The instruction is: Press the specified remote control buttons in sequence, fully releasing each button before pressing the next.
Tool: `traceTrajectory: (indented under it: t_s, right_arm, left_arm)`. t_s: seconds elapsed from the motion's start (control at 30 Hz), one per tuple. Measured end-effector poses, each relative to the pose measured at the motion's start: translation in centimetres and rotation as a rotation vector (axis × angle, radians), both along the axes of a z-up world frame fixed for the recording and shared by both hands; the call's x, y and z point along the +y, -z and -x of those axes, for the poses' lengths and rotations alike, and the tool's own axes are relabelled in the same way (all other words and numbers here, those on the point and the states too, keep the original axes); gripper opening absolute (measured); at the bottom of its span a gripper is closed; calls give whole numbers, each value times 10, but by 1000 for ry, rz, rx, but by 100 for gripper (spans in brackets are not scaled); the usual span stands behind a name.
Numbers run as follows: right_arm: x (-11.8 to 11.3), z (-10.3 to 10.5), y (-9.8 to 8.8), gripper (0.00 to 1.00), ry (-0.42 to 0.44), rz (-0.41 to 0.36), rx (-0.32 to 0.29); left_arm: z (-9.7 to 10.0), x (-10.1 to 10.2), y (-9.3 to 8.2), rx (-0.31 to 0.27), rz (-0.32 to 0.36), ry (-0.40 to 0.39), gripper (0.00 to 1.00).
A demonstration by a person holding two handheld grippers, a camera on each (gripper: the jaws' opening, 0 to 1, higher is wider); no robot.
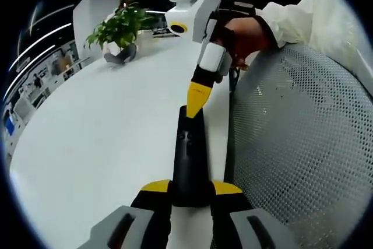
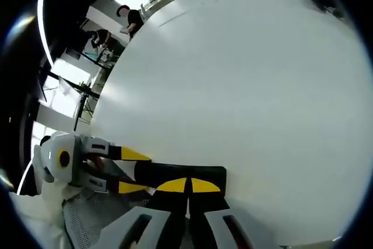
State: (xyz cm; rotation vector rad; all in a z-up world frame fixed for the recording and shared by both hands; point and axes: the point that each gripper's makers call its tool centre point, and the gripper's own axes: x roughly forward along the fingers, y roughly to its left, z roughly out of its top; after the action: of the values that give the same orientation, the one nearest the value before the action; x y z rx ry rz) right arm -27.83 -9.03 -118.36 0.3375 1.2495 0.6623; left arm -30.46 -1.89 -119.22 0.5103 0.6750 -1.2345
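In the left gripper view, the left gripper (image 1: 191,188) has its 2 yellow-tipped jaws clamped on the near end of the black remote control (image 1: 191,155); the remote lies lengthwise along the right edge of the white table (image 1: 99,138), beside a grey mesh chair back (image 1: 297,144); the right gripper (image 1: 196,103) comes down from above, its yellow tips together and touching the remote's far end; a potted plant (image 1: 119,30) stands near the table's far edge; no lettering on the remote can be read.

In the right gripper view, the right gripper (image 2: 187,185) shows its tips closed together against the remote; the left gripper (image 2: 134,171) holds the remote from the left.
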Motion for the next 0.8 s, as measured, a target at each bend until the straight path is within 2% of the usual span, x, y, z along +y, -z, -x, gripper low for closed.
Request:
traceTrajectory:
  t_s: [0.43,0.63,0.73,0.8]
  right_arm:
    - [-1,0,-2,0,7,-22,20]
    - [3,-5,-2,0,-15,-3,-34]
    - [11,-4,-7,0,-10,-65,-18]
    - [9,-4,-5,0,-11,-54,-12]
  left_arm:
    - [1,-2,0,2,-6,-1,24]
    - [4,-9,0,7,-14,20,24]
    - [2,-10,1,8,-13,18,24]
    - [2,-10,1,7,-12,19,24]
